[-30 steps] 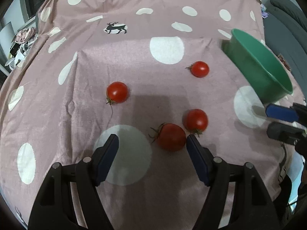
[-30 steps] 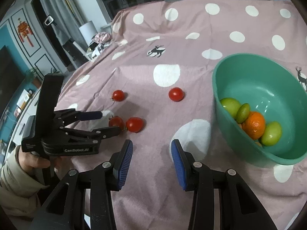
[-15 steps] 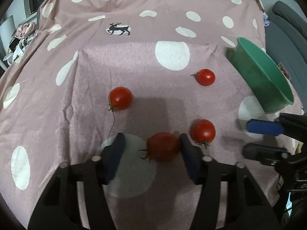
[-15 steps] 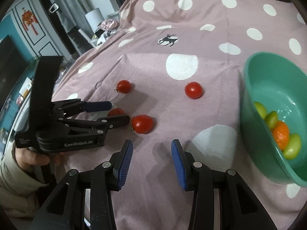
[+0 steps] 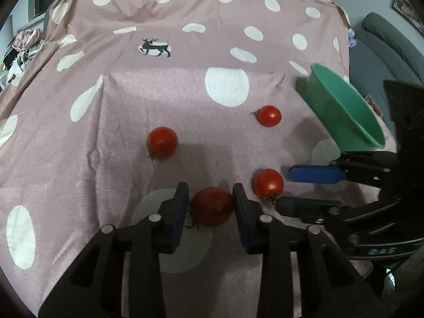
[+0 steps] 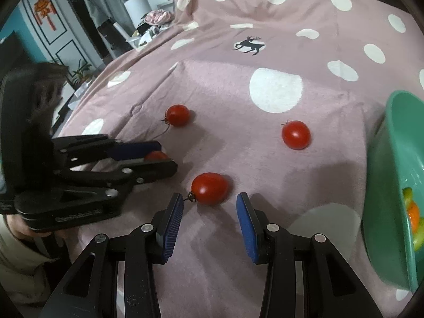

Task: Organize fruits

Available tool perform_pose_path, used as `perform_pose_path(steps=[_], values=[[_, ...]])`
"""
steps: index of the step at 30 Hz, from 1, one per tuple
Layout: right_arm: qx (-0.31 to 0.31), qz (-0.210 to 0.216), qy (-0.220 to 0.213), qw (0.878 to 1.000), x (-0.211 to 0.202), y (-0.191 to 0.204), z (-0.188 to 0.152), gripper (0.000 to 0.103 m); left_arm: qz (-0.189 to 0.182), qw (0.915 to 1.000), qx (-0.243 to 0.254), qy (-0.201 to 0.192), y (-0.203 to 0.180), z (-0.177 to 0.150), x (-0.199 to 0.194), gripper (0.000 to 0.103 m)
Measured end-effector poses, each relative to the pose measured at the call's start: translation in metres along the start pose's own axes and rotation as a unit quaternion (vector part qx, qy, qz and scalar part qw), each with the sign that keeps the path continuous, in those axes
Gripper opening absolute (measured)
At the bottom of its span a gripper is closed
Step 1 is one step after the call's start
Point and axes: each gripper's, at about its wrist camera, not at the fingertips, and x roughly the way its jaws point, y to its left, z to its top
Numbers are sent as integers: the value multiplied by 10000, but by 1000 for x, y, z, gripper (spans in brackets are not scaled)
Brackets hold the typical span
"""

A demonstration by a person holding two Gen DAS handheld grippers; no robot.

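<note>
the left gripper [image 5: 210,198] is closing its jaws around a tomato [image 5: 212,206] low in the centre of the left wrist view; both pads sit against the fruit's sides, on the pink dotted cloth [image 5: 132,100]. just to its right lies a second tomato [image 5: 267,184], a third tomato [image 5: 162,141] rests left of centre, and a fourth tomato [image 5: 269,115] lies right of centre near the green bowl [image 5: 344,116] at the right edge. the right gripper [image 6: 209,218] stands with its jaws apart at the bottom of its own view, empty, with the second tomato just ahead of its tips. in that view the bowl at the right edge holds green and orange fruit [image 6: 412,213]. a sleeve [image 6: 18,262] shows at lower left
</note>
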Motion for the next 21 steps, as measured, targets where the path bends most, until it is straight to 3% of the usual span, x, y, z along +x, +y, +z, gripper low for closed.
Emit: perform_pose_path(steps=[21], values=[[-280,-113,104,9995,22,15,10,39,-207,9994,-276,50,16,-10,-4,33]])
